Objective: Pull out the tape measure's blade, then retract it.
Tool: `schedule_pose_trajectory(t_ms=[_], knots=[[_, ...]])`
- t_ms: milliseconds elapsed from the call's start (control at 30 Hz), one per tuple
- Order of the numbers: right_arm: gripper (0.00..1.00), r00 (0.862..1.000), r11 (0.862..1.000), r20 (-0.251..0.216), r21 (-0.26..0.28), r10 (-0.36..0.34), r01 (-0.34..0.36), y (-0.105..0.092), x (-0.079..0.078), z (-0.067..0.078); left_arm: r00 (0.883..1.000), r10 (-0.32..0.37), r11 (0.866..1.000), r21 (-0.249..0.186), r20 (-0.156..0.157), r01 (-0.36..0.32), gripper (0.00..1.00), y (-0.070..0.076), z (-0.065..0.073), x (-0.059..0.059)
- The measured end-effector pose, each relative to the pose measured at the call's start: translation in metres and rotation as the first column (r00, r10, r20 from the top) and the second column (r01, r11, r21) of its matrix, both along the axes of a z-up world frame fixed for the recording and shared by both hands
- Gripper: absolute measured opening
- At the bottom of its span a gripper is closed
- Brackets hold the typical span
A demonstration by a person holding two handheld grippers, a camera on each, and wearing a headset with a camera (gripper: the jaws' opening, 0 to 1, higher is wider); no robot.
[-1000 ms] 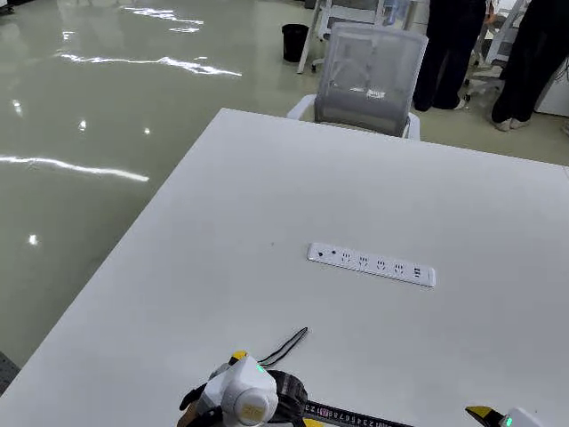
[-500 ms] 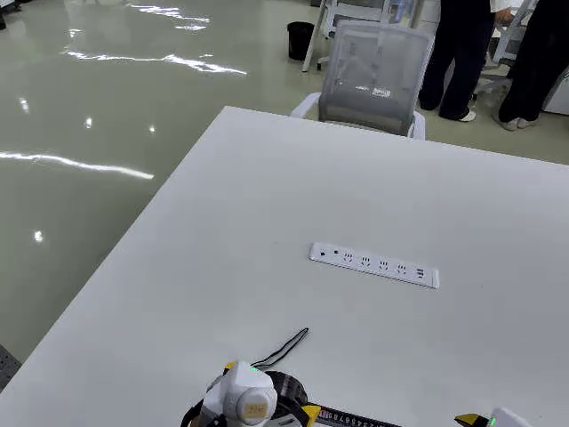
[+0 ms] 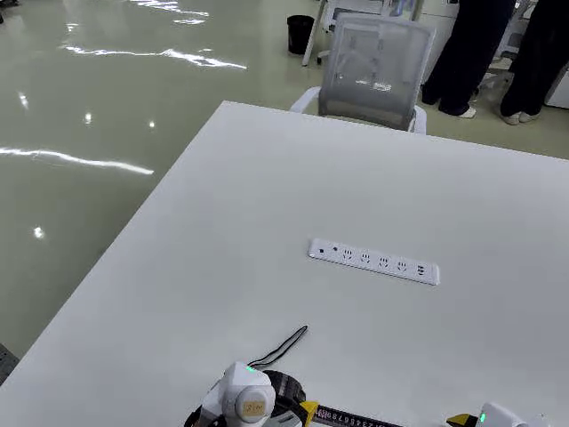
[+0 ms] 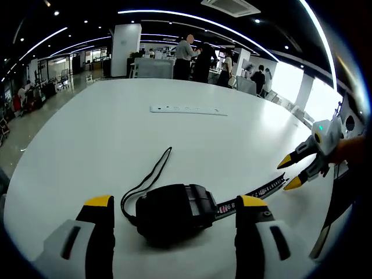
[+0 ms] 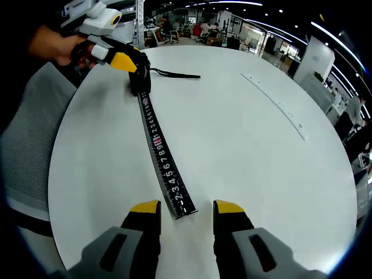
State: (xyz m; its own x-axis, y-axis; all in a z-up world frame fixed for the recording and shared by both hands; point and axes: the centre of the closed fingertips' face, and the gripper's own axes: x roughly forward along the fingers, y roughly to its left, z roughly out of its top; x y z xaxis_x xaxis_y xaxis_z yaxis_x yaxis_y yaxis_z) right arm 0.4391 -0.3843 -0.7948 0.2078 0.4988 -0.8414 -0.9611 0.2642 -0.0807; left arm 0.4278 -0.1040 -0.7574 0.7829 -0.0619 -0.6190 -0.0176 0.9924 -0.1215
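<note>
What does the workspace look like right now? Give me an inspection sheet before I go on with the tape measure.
Surface: white table, flat and clean.
Job's things: tape measure lies on the table; its blade is pulled out flat along the surface.
Clutter: power strip, apart from the work.
Grippers: left gripper open, jaws either side of the tape measure; right gripper open, blade end between its jaws with gaps showing.
Cables: black strap trails loose from the tape measure.
Surroundings: grey chair at the table's far edge, black bin, people standing beyond, glossy floor.
</note>
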Motion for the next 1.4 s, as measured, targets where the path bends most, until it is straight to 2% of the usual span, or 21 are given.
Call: schedule_pose_trajectory(t_ms=[267,667,900,1200,1300,1400], knots=[[0.23,0.999,1.000,-0.026,-0.016,0.024,-0.025,0.002,-0.003,-0.007,1.000,-0.008,1.000,0.017,0.003,0.008,0.80,-0.002,-0.001,0.000],[0.21,0.998,0.999,-0.048,-0.028,0.035,-0.036,0.003,-0.004,-0.008,1.000,-0.001,1.000,0.030,-0.011,0.001,0.74,-0.003,-0.006,-0.002],[0.21,0.997,0.998,-0.056,-0.042,0.048,-0.050,-0.001,-0.007,-0.009,1.000,0.014,1.000,0.015,-0.014,-0.014,0.69,-0.005,-0.008,-0.001],[0.21,0.995,0.996,-0.070,-0.053,0.072,-0.076,0.001,-0.007,-0.009,0.999,0.032,0.999,0.015,-0.041,-0.032,0.62,-0.001,-0.017,-0.005],[0.16,0.993,0.994,-0.077,-0.062,0.085,-0.090,0.002,-0.009,-0.008,0.999,0.036,0.999,0.011,-0.039,-0.035,0.61,-0.002,-0.017,-0.005],[0.16,0.993,0.994,-0.085,-0.066,0.086,-0.092,0.002,-0.009,-0.009,0.999,0.034,0.999,0.010,-0.039,-0.034,0.61,-0.001,-0.017,-0.005]])
